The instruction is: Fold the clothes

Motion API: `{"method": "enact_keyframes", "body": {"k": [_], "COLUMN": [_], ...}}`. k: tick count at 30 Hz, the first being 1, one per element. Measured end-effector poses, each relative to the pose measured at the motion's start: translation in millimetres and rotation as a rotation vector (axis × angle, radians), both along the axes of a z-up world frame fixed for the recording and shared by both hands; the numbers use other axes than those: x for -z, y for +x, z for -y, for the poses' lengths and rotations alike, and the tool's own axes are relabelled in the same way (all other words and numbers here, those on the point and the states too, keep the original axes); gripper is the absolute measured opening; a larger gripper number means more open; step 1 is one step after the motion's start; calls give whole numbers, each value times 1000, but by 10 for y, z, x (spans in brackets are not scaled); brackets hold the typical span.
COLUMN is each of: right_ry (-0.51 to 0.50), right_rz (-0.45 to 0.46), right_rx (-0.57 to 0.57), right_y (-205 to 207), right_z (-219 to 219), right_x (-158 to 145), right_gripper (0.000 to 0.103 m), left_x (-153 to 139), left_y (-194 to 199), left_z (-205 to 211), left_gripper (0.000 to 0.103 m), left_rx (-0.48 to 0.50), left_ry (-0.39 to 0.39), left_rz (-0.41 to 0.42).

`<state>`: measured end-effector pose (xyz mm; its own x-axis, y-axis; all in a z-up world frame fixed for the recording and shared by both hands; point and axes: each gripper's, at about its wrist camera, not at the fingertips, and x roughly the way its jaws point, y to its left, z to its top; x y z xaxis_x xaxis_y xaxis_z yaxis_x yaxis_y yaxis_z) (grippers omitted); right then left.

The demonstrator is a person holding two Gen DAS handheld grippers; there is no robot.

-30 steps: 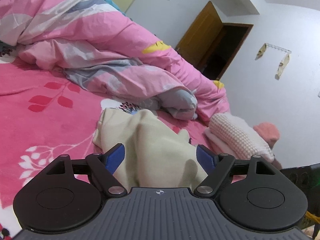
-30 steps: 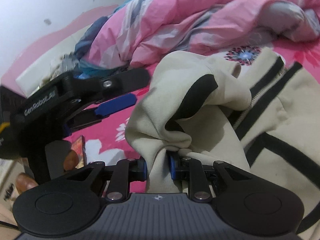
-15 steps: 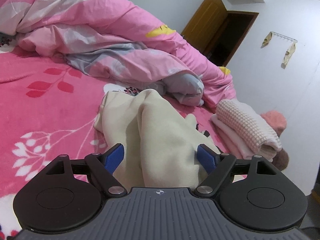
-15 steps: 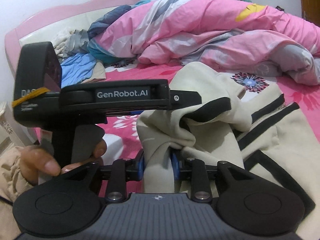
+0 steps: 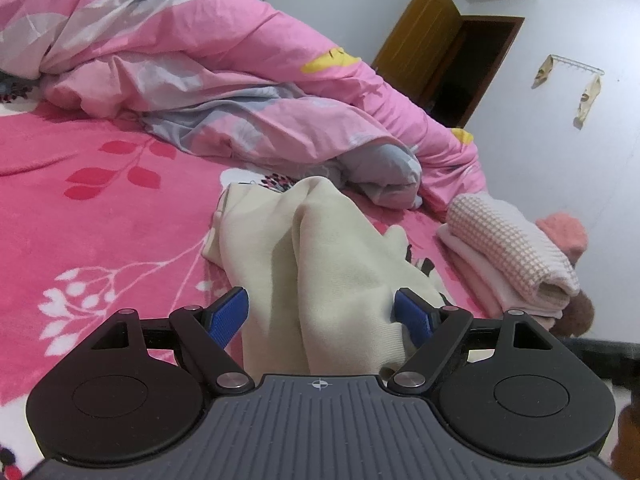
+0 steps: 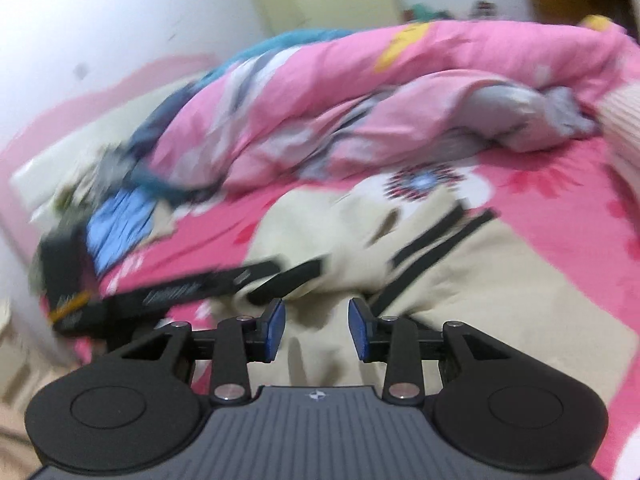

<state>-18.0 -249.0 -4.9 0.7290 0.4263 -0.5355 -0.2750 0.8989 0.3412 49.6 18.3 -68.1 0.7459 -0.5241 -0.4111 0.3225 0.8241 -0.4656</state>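
Your right claw [image 6: 316,330] is opening, its blue pads apart with a clear gap and nothing pinched between them; the cream zip-up jacket with black stripes [image 6: 460,280] lies on the bed just below and ahead of the tips. This view is smeared by motion, so finer detail there is hard to read. Your left claw [image 5: 322,314] stands wide, and a raised fold of the same cream jacket [image 5: 328,264] runs up between its blue pads. The cloth brushes the inner face of the right-hand pad [image 5: 412,316], while the left-hand pad [image 5: 230,314] stands clear of it, so nothing is clamped.

The jacket rests on the pink bed sheet printed with red and white leaves [image 5: 100,216], partly bunched, with its zip and black bands facing up in the right wrist view. Behind it a crumpled pink and grey duvet [image 5: 224,80] stretches across the bed. To the right of the jacket sits a folded stack topped by a pink waffle-knit garment [image 5: 508,252], near the bed's edge. The black body of the left claw shows at the left of the right wrist view.
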Motion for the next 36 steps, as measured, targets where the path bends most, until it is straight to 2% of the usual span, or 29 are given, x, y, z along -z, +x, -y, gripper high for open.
{"method": "enact_keyframes", "body": {"k": [7, 10, 14, 17, 24, 36], "right_ry": [-18, -13, -58, -55, -103, -121], "right_rz": [-37, -74, -146, -193, -181, -180], "right_rx": [186, 229, 277, 290, 279, 274], "right_y": [269, 353, 430, 462, 451, 464], "right_z": [266, 319, 344, 367, 290, 284], "right_x": [136, 268, 471, 609, 629, 644], "right_gripper": [38, 38, 38, 38, 38, 38], "left_x": [0, 4, 4, 6, 10, 12], "left_y": [-5, 3, 13, 19, 14, 16], "left_z": [10, 11, 3, 1, 3, 0], "left_gripper": [81, 81, 81, 81, 81, 81], "left_rx": [-3, -4, -3, -3, -2, -3], "left_ry": [11, 13, 13, 15, 16, 17], "left_rz": [5, 4, 3, 3, 4, 4]}}
